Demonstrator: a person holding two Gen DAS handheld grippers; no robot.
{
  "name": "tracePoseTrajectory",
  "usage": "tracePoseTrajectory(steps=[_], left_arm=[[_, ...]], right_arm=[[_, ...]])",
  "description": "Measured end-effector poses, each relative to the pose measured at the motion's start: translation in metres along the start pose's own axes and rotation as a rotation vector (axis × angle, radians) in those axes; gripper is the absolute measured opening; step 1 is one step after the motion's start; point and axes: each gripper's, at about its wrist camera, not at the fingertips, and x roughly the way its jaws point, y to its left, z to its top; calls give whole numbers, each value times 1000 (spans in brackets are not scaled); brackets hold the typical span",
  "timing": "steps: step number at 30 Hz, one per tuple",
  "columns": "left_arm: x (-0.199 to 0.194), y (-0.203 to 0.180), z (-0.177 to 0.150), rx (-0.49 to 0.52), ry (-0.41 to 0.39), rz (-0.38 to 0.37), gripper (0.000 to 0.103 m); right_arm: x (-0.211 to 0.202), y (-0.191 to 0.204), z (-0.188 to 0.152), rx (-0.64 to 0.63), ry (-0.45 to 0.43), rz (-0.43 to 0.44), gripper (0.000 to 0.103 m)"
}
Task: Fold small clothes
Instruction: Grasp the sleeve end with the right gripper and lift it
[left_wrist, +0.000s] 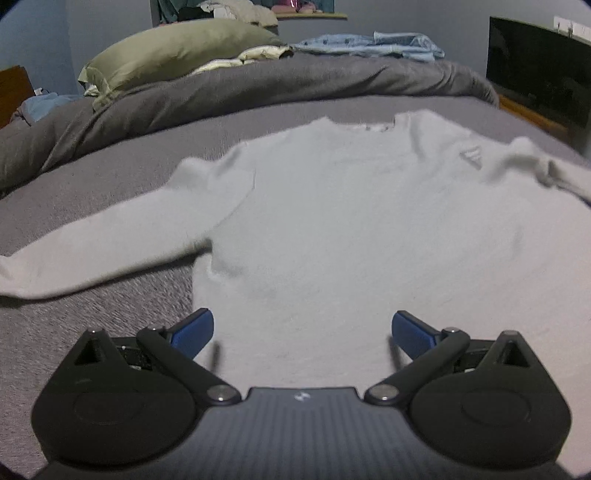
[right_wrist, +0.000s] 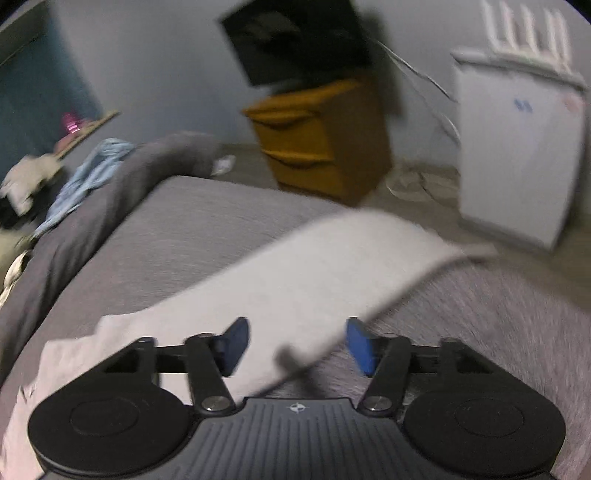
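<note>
- Closest to me, the left gripper (left_wrist: 302, 332) hangs just over the lower hem of a white sweater (left_wrist: 351, 229), its blue pads (left_wrist: 194, 334) spread wide with nothing between them.
- The right gripper (right_wrist: 295, 345) is off to the sweater's side, above one sleeve (right_wrist: 332, 273). Its jaws stand partly apart; the sleeve's edge lies in the gap below them, but the blur keeps me from telling whether the pads touch the cloth.
- The sweater lies flat and face up on the grey bedsheet (left_wrist: 92, 325), hem toward the grippers, neckline (left_wrist: 365, 125) pointing toward the head of the bed.
- One sleeve stretches out sideways across the sheet (left_wrist: 92, 254); the other reaches toward the bed's edge in the right wrist view, its cuff close to that edge.
- Beyond the neckline a dark grey duvet (left_wrist: 258, 88) is bunched in a long roll across the bed.
- Past the duvet sit an olive-green pillow (left_wrist: 177, 51) and a crumpled light-blue garment (left_wrist: 373, 44).
- At the bedside stands a yellow-brown nightstand (right_wrist: 317, 140) with a black screen (right_wrist: 295, 40) on top.
- Farther along the wall stands a white boxy appliance (right_wrist: 517, 158), with some loose items on the floor just beside it, too blurred to name.
</note>
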Motion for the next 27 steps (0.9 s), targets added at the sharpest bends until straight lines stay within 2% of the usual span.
tracePoseTrajectory(steps=[3,9,11,13,14,15,16,18,21,25,27], left_arm=[[13,-2,-3,-29,5,-29,103],[22,-1,-3,-99,-14,-57,103],[23,-1,-4,-102,-17,-57,103],[24,-1,-6,-88,-20,-46,103],[23,-2,-7,-85,-23,-45,103],[23,-1,-8,-78,-24,-41,103],[23,-1,-9,-72,-24,-39,103],[24,1,-10,-68,-24,-38,103],[24,2,-13,-62,-28,-33,103],[24,1,-16,-48,-32,-23,103],[23,1,-17,-47,-37,-22,103]], right_arm=[[18,-26,-8,115,17,21,47],[48,-65,-17,293,-28,140,52],[59,-72,-18,318,-53,166,52],[65,-69,-10,262,-71,154,45],[67,-67,-3,237,-90,143,39],[69,-67,3,230,-105,142,23],[69,-65,10,230,-106,146,17],[67,-60,24,213,-113,153,10],[53,-49,44,167,-175,131,10],[34,-40,74,150,-265,157,10],[29,-22,82,72,-301,159,10]])
